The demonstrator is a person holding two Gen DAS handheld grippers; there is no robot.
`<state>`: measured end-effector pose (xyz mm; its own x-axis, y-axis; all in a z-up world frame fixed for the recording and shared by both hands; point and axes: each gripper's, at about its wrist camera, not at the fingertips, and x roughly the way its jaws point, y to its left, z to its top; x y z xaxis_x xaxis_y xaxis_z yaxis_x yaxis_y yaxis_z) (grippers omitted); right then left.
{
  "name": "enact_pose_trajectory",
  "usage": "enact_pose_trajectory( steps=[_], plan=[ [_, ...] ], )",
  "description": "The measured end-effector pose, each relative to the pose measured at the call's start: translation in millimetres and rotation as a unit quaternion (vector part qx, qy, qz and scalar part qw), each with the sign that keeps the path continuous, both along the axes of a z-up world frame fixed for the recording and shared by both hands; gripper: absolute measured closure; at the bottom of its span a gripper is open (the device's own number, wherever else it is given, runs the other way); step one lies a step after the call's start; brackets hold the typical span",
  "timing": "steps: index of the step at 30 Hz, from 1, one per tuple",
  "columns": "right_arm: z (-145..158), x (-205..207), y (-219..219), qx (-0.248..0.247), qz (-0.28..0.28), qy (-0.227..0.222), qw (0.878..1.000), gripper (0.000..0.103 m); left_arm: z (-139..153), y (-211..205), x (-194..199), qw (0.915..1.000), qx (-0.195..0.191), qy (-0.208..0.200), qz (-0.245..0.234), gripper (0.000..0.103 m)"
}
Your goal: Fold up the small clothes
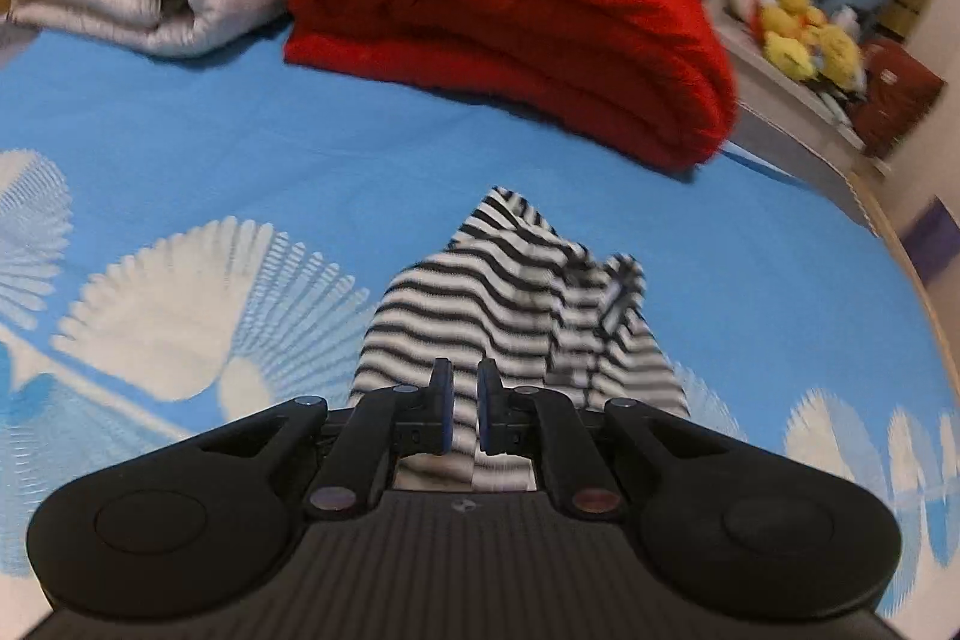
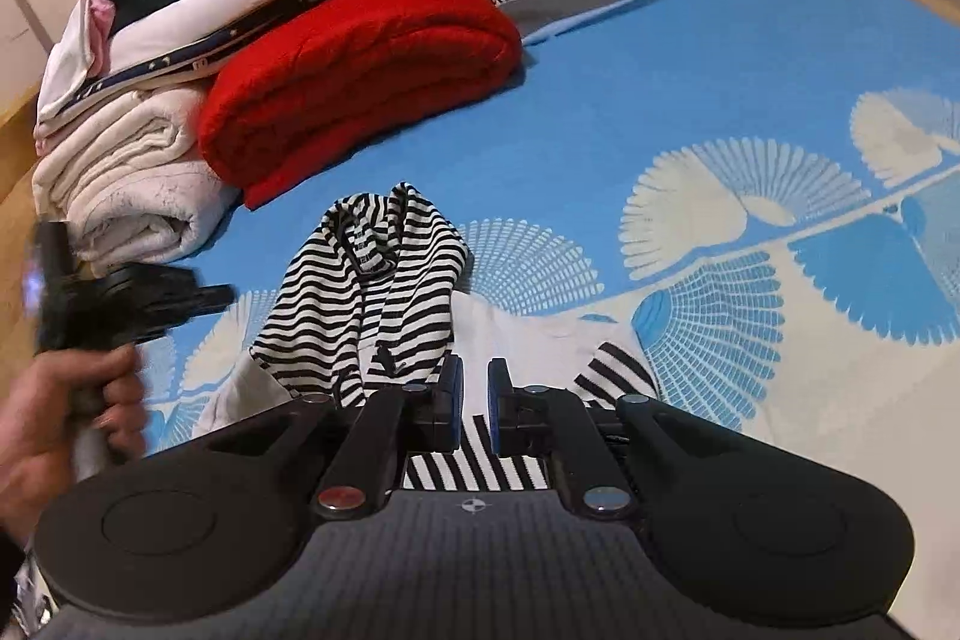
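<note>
A black-and-white striped garment [image 2: 384,292] lies on a blue sheet [image 2: 660,58] with white fan shapes, beside a red blanket [image 2: 360,64].

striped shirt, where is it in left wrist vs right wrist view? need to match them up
Left wrist: the striped shirt is at centre bottom, bunched up from the fingers toward the red blanket.
Right wrist: the striped shirt lies left of centre, running down to the fingers, with a flat part under the gripper.
Shared landmark: the folded red blanket on the blue bed cover, beyond the shirt in both.
</note>
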<state>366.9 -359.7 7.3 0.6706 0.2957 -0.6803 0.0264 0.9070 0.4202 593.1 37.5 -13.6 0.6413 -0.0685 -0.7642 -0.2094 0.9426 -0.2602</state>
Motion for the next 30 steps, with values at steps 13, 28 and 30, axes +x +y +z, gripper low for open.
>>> enact_pose_trajectory(
  steps=[13, 28, 30],
  plan=[
    [-11.3, 16.2, 1.7, -0.018, 0.021, 0.024, 0.999, 0.094, -62.7, 5.4, 118.1, 0.9937, -0.027, 0.011, 0.108, 0.034],
    [-20.8, 24.0, -2.2, -0.022, 0.013, 0.051, 0.998, 0.094, -31.8, -28.2, 114.5, 0.9954, 0.069, -0.009, -0.067, 0.091],
    [-18.4, 22.8, -1.6, -0.022, 0.016, 0.049, 0.998, 0.094, -4.2, -34.1, 87.1, 0.9909, 0.07, -0.039, -0.108, 0.091]
  ],
)
